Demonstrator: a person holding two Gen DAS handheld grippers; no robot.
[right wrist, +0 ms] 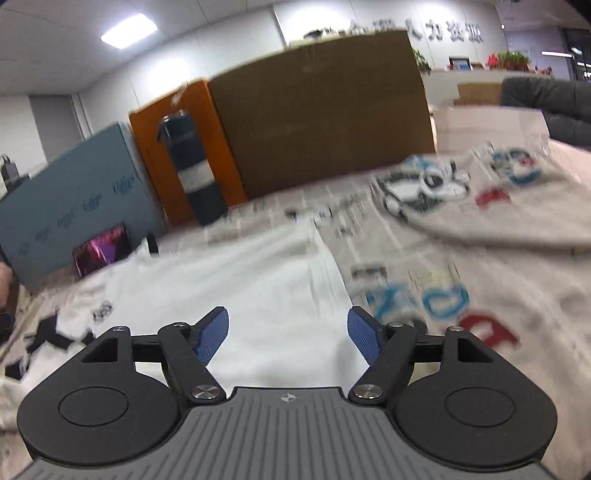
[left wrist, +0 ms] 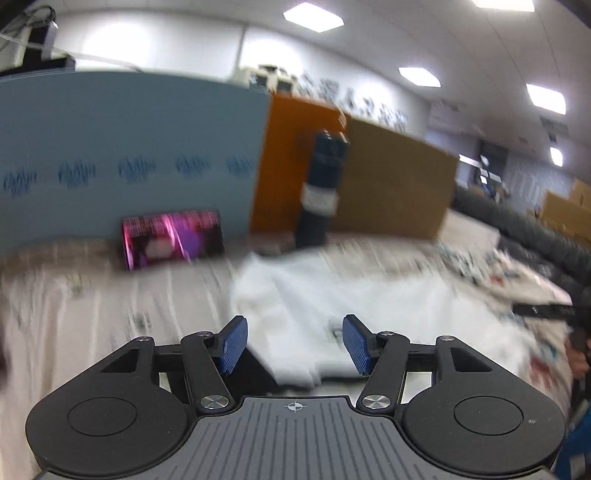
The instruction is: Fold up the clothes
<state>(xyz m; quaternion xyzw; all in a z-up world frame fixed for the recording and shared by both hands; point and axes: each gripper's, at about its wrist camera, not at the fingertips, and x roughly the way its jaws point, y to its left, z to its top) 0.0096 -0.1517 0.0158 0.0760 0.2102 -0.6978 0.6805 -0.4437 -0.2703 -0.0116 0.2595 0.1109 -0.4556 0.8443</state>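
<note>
**Bright ceiling, smeared table**

Ceiling panels (left wrist: 313,15) blaze overhead, blown out white. Both views smear with motion blur; the white garment (right wrist: 236,280) loses its detail. Only the left gripper (left wrist: 294,343) and right gripper (right wrist: 288,338) stay crisp. Fisheye bends the edges.

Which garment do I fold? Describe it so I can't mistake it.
Find the tall dark bottle standing before the orange board. The plain white T-shirt lies spread just in front of it, ahead of both open grippers; the beige garment to its right carries cartoon prints.
</note>
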